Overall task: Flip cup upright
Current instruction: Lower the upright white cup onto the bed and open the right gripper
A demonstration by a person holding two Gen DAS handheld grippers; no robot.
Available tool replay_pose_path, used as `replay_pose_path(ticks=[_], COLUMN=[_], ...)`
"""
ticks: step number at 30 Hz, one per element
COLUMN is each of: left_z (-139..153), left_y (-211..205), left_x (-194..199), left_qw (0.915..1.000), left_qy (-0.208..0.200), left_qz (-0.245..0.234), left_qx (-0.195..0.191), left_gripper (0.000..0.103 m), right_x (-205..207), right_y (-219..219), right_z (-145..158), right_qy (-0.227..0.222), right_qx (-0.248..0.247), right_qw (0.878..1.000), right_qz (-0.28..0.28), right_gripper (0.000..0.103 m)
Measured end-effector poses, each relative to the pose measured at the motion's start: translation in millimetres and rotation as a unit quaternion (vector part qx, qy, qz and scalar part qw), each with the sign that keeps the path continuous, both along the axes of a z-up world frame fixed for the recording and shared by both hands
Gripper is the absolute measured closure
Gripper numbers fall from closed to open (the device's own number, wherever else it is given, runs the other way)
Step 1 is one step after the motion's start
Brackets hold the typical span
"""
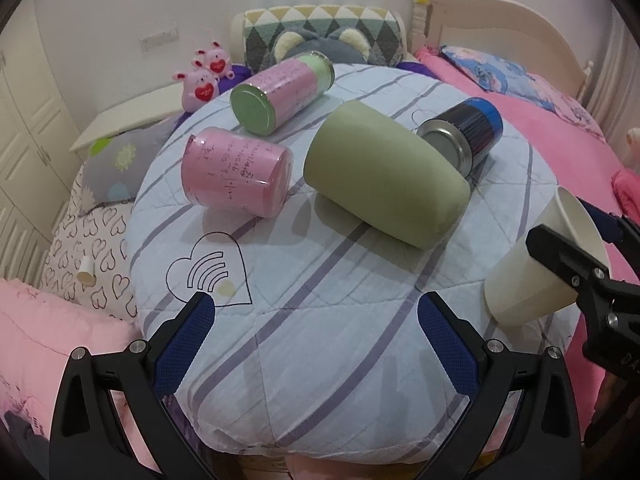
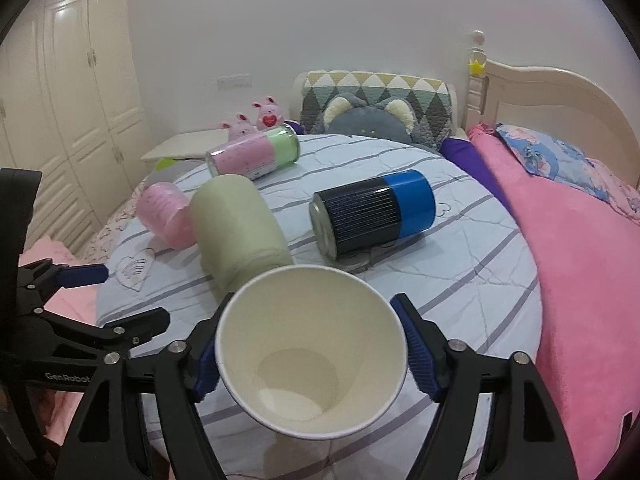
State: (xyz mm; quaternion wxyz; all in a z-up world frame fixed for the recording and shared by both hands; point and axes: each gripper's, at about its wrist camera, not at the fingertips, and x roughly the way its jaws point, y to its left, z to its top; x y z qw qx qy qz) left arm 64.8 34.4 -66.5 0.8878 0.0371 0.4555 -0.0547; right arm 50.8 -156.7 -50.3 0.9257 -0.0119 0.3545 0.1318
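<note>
A white paper cup [image 2: 312, 352] sits between the blue pads of my right gripper [image 2: 310, 354], mouth up and tilted toward the camera, its base near the quilt. In the left wrist view the same cup [image 1: 540, 264] is at the right edge, gripped near its rim by the right gripper [image 1: 576, 240]. My left gripper [image 1: 314, 320] is open and empty over the near part of the round quilted table [image 1: 320, 360].
Lying on the table are a green cup [image 1: 384, 176], a pink cup [image 1: 236, 172], a pink-and-green can [image 1: 280, 92] and a blue-black can [image 1: 464, 132]. A pink bed [image 2: 580, 280] is on the right, pillows and plush toys behind, wardrobes on the left.
</note>
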Motion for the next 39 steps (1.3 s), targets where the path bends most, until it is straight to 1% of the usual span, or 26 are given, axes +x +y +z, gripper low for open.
replay_pose_path(ticks=[7,17,21,25,30,35,39], left_z=[2,8,12,14,16,19,21], left_y=[-1,-1,-4,-9,-16,-21,-25], left_x=[-4,-12,-15,-17,-22,-27,-33], left_qw=[1.0000,0.9999,0.9998,0.9997,0.9997,0.9996,0.9992], left_qy=[-0.003,-0.014,-0.020,-0.023,-0.025,-0.029,-0.040], left_qz=[0.001,0.006,0.005,0.003,-0.001,-0.003,-0.004], left_qx=[0.000,-0.002,-0.002,-0.002,0.001,0.002,0.001], left_gripper=[0.001,0.001,0.001,0.000,0.000,0.000,0.000], right_x=[-8,-18,-24,-28,-29,-33,-39], right_y=[3,-2,-8,-17,-25,-31,-35], right_z=[3,17,24,29,28,30,30], right_qy=[-0.004,-0.023,-0.028,-0.034,-0.031,-0.033,-0.038], right_qx=[-0.005,0.027,0.050,0.056,0.062,0.077,0.075], right_qw=[1.000,0.999,0.998,0.998,0.998,0.996,0.996], right_qz=[0.007,0.025,0.028,0.018,0.007,0.003,-0.004], right_gripper=[0.022,0.022,0.022,0.022,0.021,0.021,0.021])
